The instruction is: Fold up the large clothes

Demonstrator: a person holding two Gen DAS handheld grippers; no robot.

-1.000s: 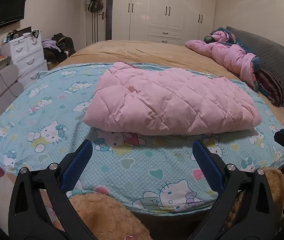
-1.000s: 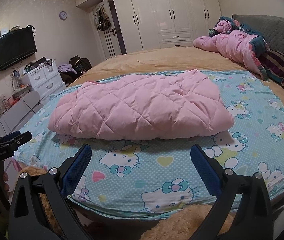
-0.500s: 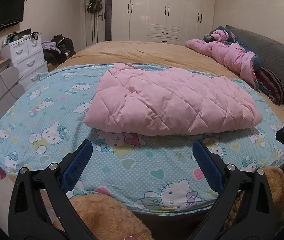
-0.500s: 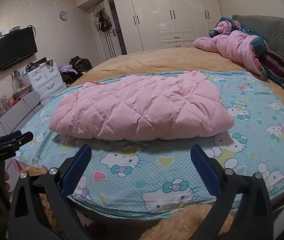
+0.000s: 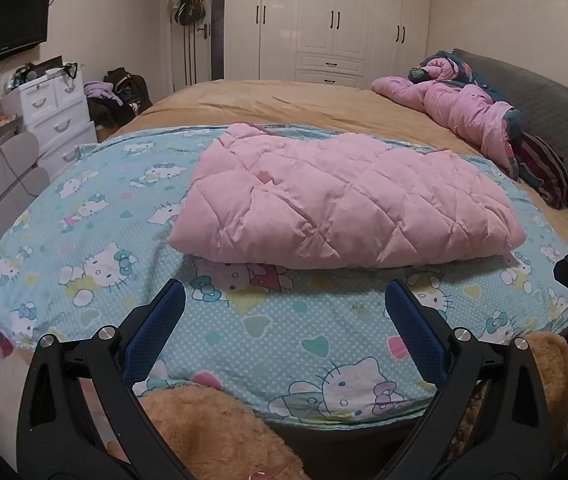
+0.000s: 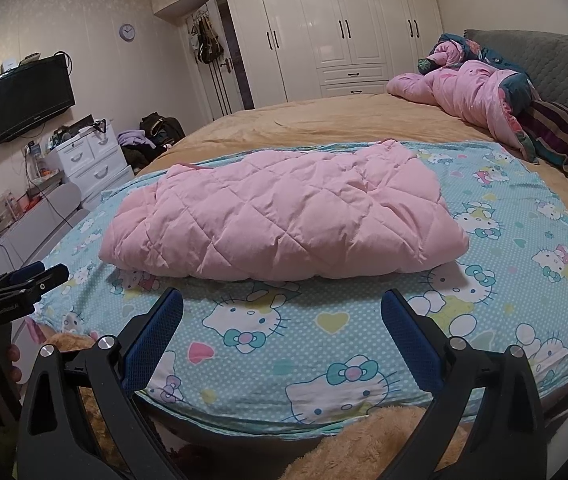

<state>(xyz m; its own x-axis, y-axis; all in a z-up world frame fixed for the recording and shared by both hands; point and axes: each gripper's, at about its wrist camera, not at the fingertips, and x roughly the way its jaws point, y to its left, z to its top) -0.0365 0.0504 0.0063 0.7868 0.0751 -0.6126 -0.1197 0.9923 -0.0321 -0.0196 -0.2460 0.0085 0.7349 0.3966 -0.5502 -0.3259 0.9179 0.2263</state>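
Pink quilted jacket sits folded into a thick bundle on the cartoon-cat sheet, and neither tool is on it. Start at the fingers: the left gripper has its blue pads spread wide, nothing between them, hovering over the sheet's near edge just short of the jacket's front fold. The right gripper matches it, blue pads wide apart and empty, also short of the jacket's front fold.

Outward from there, the jacket lies across the middle of the sheet, puffy, with its left end rounded and its right end thicker. Beyond the jacket, a tan bedspread; past that, toward the grey headboard, a second pink garment lies in a crumpled heap.

My read: this bundle looks close to finished, and the step in hand is either one last fold or tidying. To do it well, take both near corners low, through all layers, lift evenly, and press the trapped air out so the down doesn't spring the fold open.
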